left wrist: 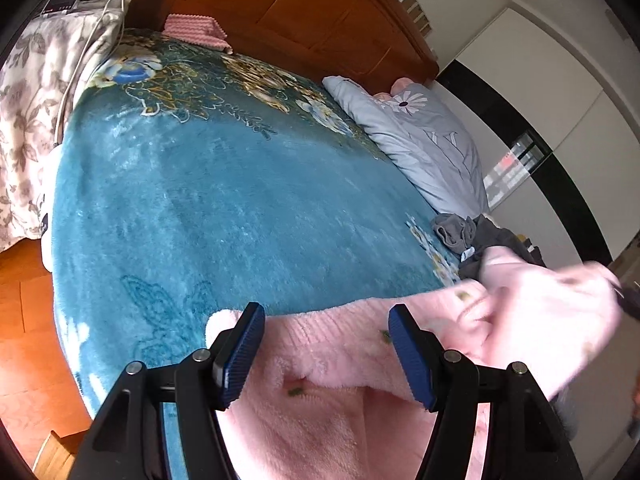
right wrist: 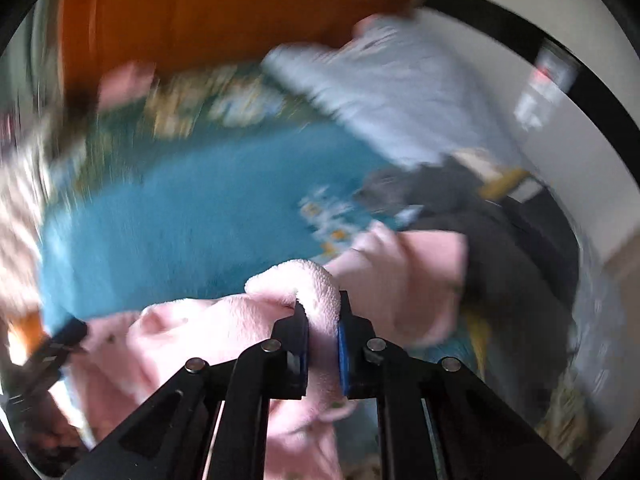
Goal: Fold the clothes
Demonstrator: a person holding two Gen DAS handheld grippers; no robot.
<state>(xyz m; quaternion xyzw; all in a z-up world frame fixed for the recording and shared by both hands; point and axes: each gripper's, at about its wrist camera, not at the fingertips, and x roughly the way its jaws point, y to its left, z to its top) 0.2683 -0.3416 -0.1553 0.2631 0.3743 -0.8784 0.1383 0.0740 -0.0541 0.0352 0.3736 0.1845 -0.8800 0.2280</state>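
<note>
While right claw (right wrist: 323,320) pinches fluffy pink garment (right wrist: 296,284), left claw (left wrist: 326,320) gapes empty, plush teal blanket (left wrist: 224,200).

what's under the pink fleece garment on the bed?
The teal blanket runs under the pink fleece garment, which is spread at the near edge. The right tool pinches a fold of it; the left tool is open above it. Anything else beneath is covered.

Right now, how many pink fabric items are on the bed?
2. A fluffy pink garment lies at the near edge, pinched by the right gripper. A folded pink textured cloth sits far back by the headboard. The dark clothes pile may hide more.
</note>
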